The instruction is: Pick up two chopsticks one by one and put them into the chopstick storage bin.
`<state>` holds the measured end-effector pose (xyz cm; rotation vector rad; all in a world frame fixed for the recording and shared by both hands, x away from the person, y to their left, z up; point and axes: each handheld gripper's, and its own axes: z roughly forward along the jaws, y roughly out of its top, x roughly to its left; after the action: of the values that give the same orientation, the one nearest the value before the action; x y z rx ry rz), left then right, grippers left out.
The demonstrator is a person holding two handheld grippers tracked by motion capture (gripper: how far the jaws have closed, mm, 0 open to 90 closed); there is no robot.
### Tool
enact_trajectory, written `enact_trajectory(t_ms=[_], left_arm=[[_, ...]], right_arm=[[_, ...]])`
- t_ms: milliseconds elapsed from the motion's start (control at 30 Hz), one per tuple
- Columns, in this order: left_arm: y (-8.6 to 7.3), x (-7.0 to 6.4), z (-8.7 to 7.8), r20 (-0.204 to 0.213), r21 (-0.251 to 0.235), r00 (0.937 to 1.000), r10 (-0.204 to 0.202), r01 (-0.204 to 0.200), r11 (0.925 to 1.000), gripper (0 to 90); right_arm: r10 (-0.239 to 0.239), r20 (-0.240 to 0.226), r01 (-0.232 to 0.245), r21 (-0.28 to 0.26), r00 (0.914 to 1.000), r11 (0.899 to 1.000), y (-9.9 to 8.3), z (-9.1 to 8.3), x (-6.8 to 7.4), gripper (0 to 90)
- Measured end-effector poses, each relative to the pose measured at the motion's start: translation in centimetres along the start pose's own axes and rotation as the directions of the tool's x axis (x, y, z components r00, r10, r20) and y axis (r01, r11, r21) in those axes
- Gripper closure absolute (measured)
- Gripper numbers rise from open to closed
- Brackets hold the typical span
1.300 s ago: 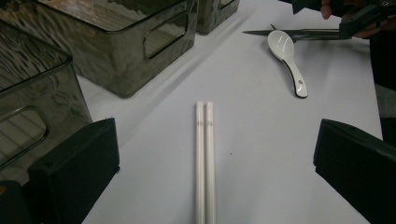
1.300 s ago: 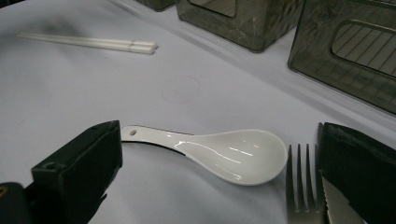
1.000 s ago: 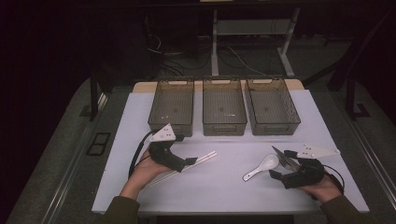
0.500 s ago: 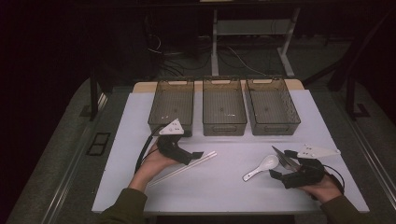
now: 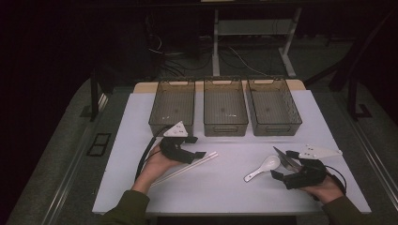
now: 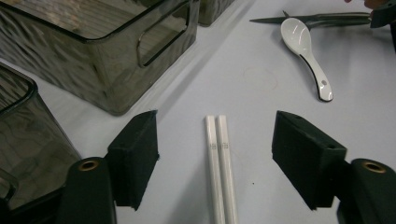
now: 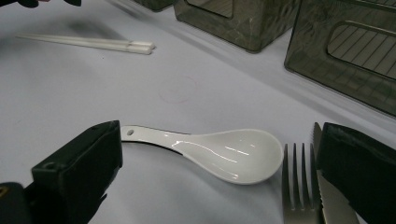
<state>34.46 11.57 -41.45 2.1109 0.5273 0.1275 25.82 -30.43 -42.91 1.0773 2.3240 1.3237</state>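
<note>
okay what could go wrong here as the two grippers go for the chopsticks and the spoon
The left gripper straddles two loose chopsticks lying side by side; closing might pinch one and roll the other away. The spoon lies close beside the fork and knife, so the open right gripper could nudge those.

Laboratory or test-bench setting. Indicators: a white work table [image 5: 234,187] in a dark room, three identical grey bins [image 5: 225,105] aligned at frame centre, loose cables [image 5: 234,56] and metal stand legs [image 5: 216,42] on the floor at top.
</note>
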Motion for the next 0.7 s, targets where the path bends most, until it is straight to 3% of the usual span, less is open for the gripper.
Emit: enact_trajectory(t_ms=[367, 700], left_arm=[[-0.09, 0.11, 0.27, 0.022, 0.074, 0.9997, -0.014, 0.012, 0.9972, 54.6], [-0.35, -0.01, 0.90, 0.015, 0.144, 0.9996, -0.024, 0.022, 0.9893, 65.3]], right_arm=[[0.003, 0.004, -0.003, 0.005, 1.0000, 1.000, -0.01, -0.04, 0.02, 0.7], [0.002, 0.007, -0.002, 0.007, 1.0000, 1.000, -0.04, -0.05, -0.01, 0.6]])
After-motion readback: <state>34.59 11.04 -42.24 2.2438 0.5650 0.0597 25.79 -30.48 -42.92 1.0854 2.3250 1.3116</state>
